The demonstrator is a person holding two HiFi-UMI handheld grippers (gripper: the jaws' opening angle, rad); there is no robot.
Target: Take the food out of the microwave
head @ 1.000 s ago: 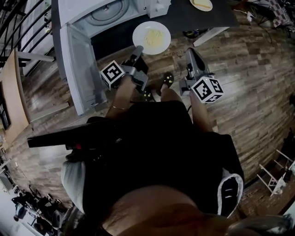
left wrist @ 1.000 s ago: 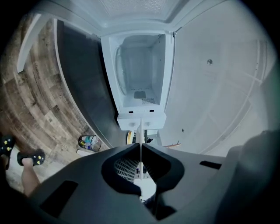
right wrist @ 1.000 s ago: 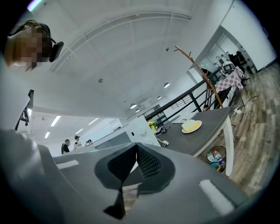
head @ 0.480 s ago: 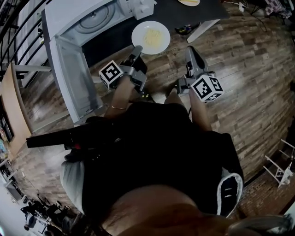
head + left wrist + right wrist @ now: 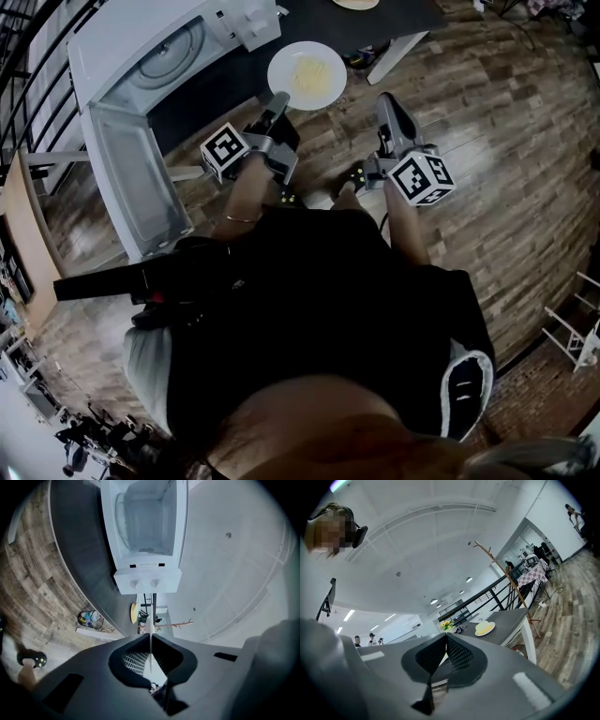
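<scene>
Left gripper point(image 5: 277, 101) is grasping the near rim of the white plate point(image 5: 284, 58); the plate is carrying yellow food point(image 5: 310, 77) outside the open microwave point(image 5: 155, 47), to its right. Right gripper point(image 5: 387, 103) is sitting clenched, empty, further right

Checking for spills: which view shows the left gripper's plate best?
The head view: it looks down on the whole plate, yellow food in its middle, the left gripper at its near rim. The left gripper view shows only its thin edge between the fingers. The right gripper view misses it.
</scene>
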